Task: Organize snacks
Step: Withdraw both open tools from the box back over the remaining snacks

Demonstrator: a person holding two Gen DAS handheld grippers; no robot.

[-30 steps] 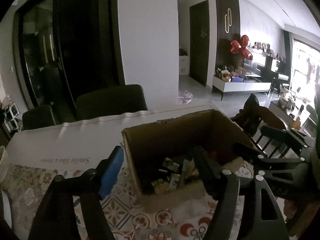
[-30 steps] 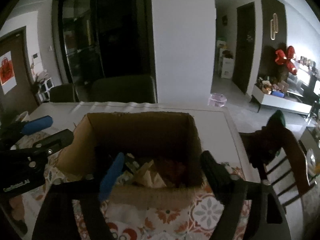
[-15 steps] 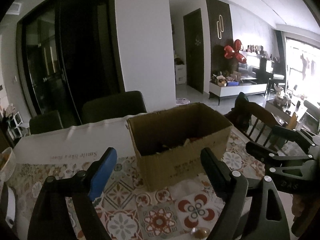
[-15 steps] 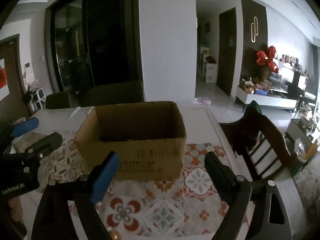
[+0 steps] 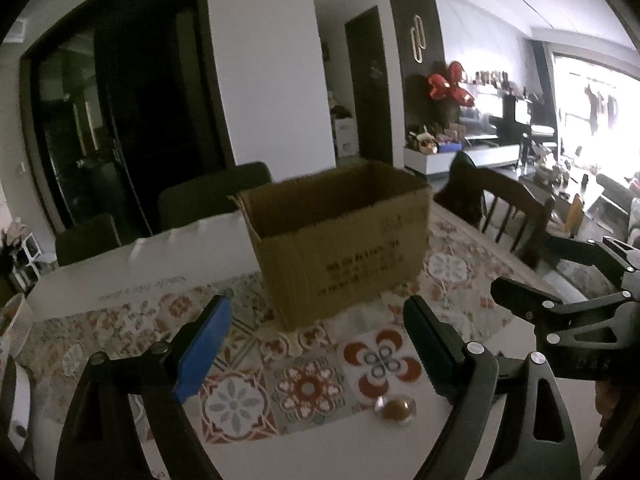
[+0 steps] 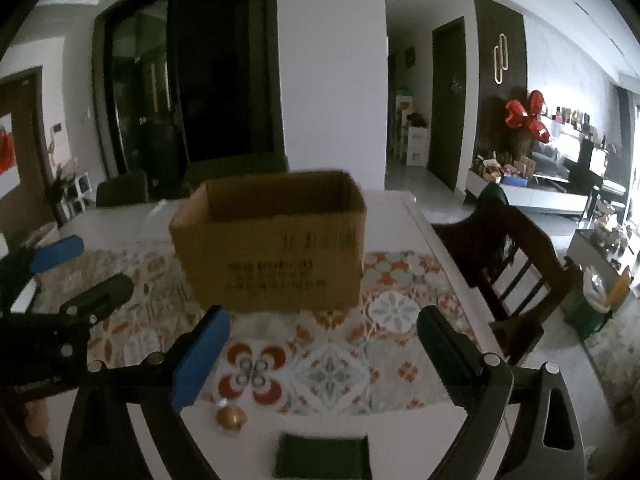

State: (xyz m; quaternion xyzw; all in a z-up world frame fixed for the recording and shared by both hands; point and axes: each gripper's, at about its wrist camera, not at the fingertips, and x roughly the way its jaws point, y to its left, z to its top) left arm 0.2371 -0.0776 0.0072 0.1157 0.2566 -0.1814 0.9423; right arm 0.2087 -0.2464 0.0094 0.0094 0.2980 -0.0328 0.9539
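Both your hand-held grippers, left (image 5: pixel 316 344) and right (image 6: pixel 322 354), are empty; the right's jaws are opening. Box (image 6: pixel 272 244) sits ahead, candy (image 6: pixel 231 417) just below.

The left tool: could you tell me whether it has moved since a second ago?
Yes. The left tool has pulled back from the box, which looks farther off now, with more tablecloth showing between them.

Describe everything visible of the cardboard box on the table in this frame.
The cardboard box is plain brown corrugated card, rectangular, open at the top, its rim slightly uneven. Dark printed lettering, too blurred to read, runs across its near face. It stands upright on the patterned tablecloth, towards the table's far side, with dark chairs behind it. From this low angle only the shadowed inner walls show, not any contents. Neither gripper touches it; both sit nearer the camera, apart from it.
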